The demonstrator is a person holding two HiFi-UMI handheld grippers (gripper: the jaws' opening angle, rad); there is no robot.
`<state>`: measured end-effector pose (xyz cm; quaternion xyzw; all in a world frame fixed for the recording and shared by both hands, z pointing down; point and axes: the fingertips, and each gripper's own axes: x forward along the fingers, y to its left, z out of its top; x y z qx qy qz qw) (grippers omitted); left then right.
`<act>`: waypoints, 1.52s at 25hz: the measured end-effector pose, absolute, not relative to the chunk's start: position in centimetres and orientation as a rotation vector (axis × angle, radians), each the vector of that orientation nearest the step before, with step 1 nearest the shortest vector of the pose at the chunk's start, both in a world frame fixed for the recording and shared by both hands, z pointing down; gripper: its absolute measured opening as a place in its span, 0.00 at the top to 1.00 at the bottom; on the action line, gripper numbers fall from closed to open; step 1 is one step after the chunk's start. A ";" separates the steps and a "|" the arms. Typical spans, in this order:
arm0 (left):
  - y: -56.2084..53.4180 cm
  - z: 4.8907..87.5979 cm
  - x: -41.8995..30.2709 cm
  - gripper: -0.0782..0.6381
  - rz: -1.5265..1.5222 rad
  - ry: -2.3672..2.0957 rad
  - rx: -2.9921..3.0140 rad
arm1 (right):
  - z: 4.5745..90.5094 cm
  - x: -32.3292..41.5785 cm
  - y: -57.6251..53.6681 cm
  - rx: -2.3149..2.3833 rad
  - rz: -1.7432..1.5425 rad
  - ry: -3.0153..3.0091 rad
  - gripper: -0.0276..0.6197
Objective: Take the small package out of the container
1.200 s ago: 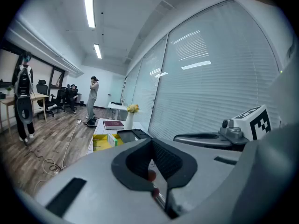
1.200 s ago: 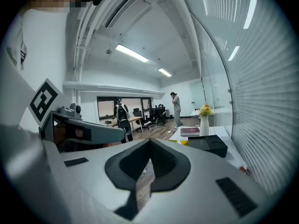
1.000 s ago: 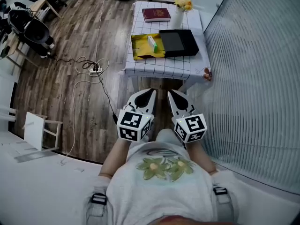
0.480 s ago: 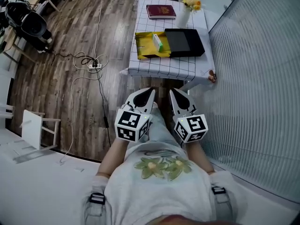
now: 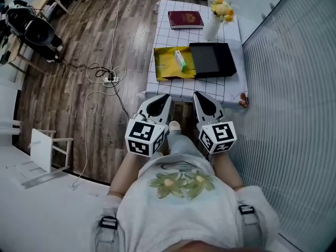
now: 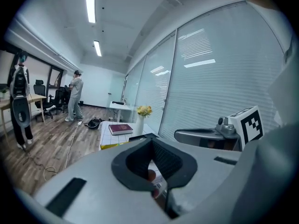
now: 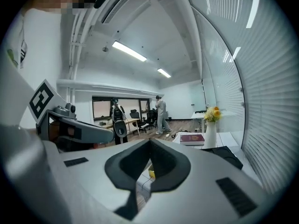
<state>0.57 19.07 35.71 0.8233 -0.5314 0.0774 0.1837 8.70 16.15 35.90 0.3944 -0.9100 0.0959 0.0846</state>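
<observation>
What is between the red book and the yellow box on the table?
Nothing: in the head view only bare checkered tablecloth lies between the red book and the yellow box.

Open-topped yellow container (image 5: 165, 68), vase (image 5: 212, 29) beyond

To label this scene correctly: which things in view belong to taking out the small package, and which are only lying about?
For the job: small package, yellow container, left gripper, right gripper.
Only lying about: black tray, red book, vase of flowers.
</observation>
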 end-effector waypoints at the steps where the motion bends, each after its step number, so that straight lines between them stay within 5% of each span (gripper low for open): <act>1: 17.9 35.6 0.5 0.88 0.223 -1.508 2.326 | 35.7 8.6 15.0 1.171 0.280 -2.727 0.95; 38: 3.3 40.3 -1.3 0.88 0.317 -1.553 2.190 | 41.1 6.2 -0.3 0.983 0.427 -2.684 0.94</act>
